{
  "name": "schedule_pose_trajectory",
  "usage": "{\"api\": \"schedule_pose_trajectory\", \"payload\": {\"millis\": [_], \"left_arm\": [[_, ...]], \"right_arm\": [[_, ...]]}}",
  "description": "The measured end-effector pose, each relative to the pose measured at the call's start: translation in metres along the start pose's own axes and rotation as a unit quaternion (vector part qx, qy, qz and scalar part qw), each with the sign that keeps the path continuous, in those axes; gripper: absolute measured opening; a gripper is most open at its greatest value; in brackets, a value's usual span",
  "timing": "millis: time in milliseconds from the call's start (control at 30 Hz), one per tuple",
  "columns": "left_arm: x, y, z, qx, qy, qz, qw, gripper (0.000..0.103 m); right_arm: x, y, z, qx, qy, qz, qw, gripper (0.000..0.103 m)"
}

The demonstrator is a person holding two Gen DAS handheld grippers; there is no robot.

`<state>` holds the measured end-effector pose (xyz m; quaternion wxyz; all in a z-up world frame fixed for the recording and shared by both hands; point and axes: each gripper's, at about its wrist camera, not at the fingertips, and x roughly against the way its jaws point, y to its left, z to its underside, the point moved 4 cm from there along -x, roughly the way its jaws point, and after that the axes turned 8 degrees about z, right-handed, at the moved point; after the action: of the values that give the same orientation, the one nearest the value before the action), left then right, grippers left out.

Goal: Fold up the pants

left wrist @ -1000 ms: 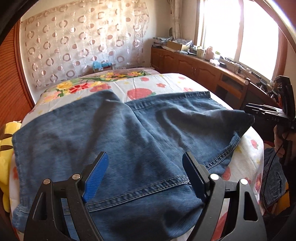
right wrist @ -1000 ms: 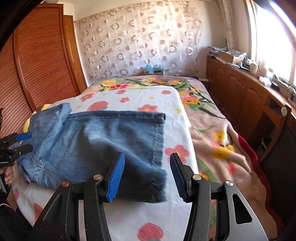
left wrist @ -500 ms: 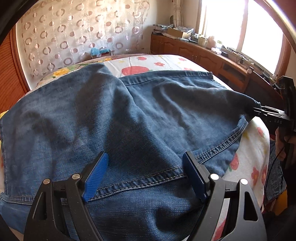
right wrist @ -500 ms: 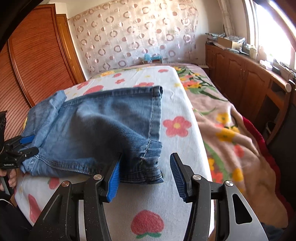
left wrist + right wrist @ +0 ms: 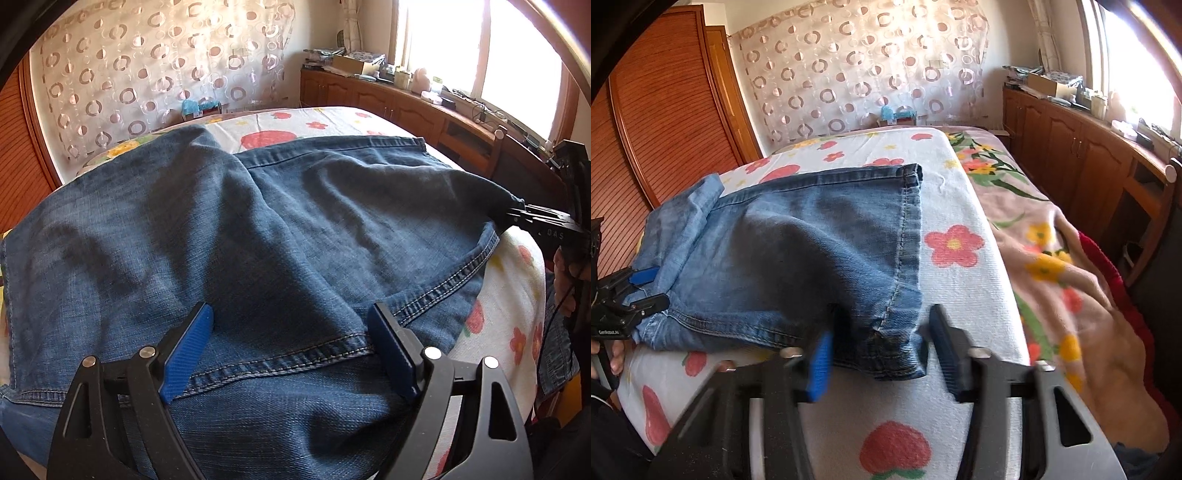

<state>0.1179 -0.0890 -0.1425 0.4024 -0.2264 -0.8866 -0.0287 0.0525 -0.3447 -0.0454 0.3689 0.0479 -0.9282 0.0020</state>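
Note:
Blue denim pants [image 5: 258, 240] lie folded across the bed. My left gripper [image 5: 290, 338] is open, its blue-padded fingers astride a stitched seam at the pants' near edge. In the right wrist view the pants [image 5: 798, 258] lie left of centre, and my right gripper [image 5: 879, 343] is open with its fingers either side of the near hem corner. The right gripper also shows at the right edge of the left wrist view [image 5: 535, 221], at the pants' far corner. The left gripper shows at the left edge of the right wrist view [image 5: 635, 291].
The bed has a white flowered cover [image 5: 960, 258] and a pink floral blanket [image 5: 1071, 277] to the right. Wooden cabinets [image 5: 1071, 147] run under the window. A slatted wooden wardrobe [image 5: 665, 110] stands at the left. A patterned curtain [image 5: 166, 66] hangs behind.
Both grippers have moved forward and down onto the pants. The right gripper's fingers now straddle the hem corner. The left gripper's fingers sit lower over the seam.

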Motion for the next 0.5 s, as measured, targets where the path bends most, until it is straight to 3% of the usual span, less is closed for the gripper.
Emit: {"api": "schedule_pose_trajectory", "payload": {"millis": [100, 200, 500], "left_arm": [[0.001, 0.001, 0.000, 0.003, -0.002, 0.004, 1.0000, 0.086], [0.004, 0.003, -0.001, 0.008, -0.003, 0.010, 0.9999, 0.086], [0.033, 0.011, -0.008, 0.015, -0.028, 0.004, 0.9995, 0.086]], "right_arm": [[-0.001, 0.004, 0.002, -0.001, 0.002, -0.012, 1.000, 0.019], [0.000, 0.009, 0.000, -0.001, -0.004, -0.013, 1.000, 0.018], [0.021, 0.052, -0.032, 0.017, -0.050, -0.080, 0.995, 0.017]]}}
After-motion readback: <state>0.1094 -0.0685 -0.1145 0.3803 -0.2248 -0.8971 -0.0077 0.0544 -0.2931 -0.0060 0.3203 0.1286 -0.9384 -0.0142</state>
